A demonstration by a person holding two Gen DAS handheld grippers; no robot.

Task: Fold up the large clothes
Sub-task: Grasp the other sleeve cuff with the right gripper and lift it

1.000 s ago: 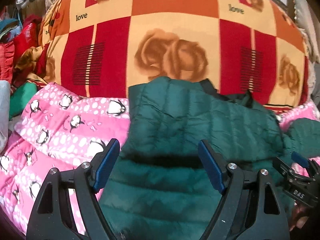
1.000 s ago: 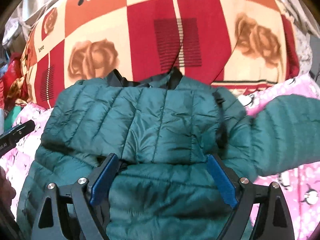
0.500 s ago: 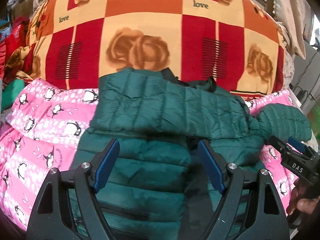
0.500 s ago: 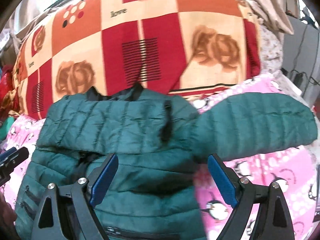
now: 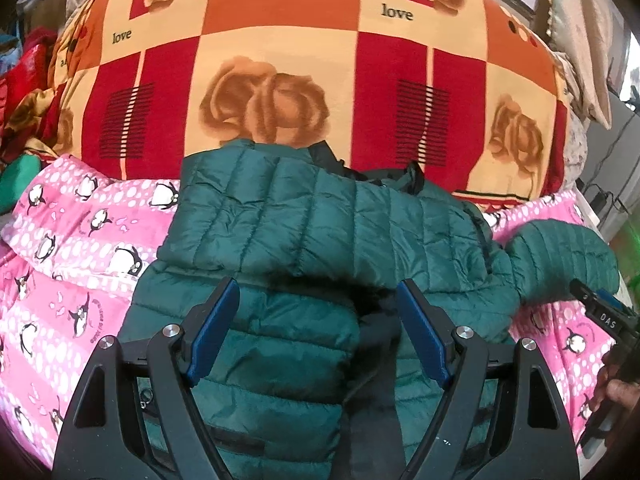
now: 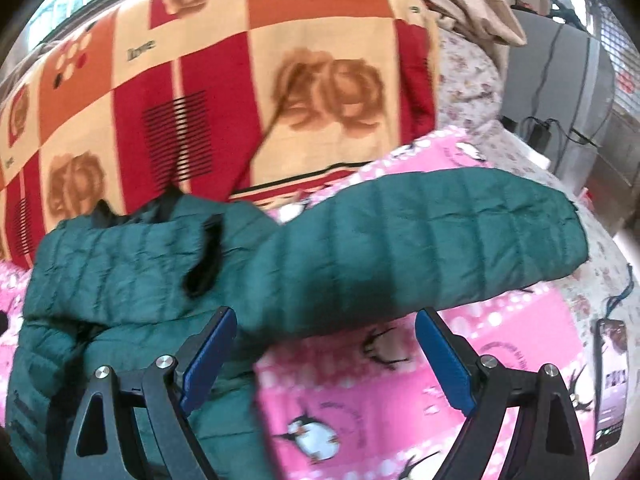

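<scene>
Green quilted puffer jacket [image 5: 320,232] lying on the pink penguin-print blanket [image 5: 72,248], both grippers spread and holding nothing.

One sleeve is folded across the chest; the other sleeve [image 6: 420,240] stretches out sideways over the blanket, in a somewhat blurred view. The collar end touches the red-and-orange rose quilt [image 5: 304,64]. The left gripper [image 5: 318,332] hovers over the body, the right gripper [image 6: 324,356] near the outstretched sleeve, seemingly clear of the fabric.

Both views evenly, softly lit. Left wrist view sharp; dark shadow under the folded quilted dark-green puffer jacket [image 5: 320,232]. Right wrist view motion-blurred throughout. Window glare far left there. Strong fisheye bending, black vignette at corners.
</scene>
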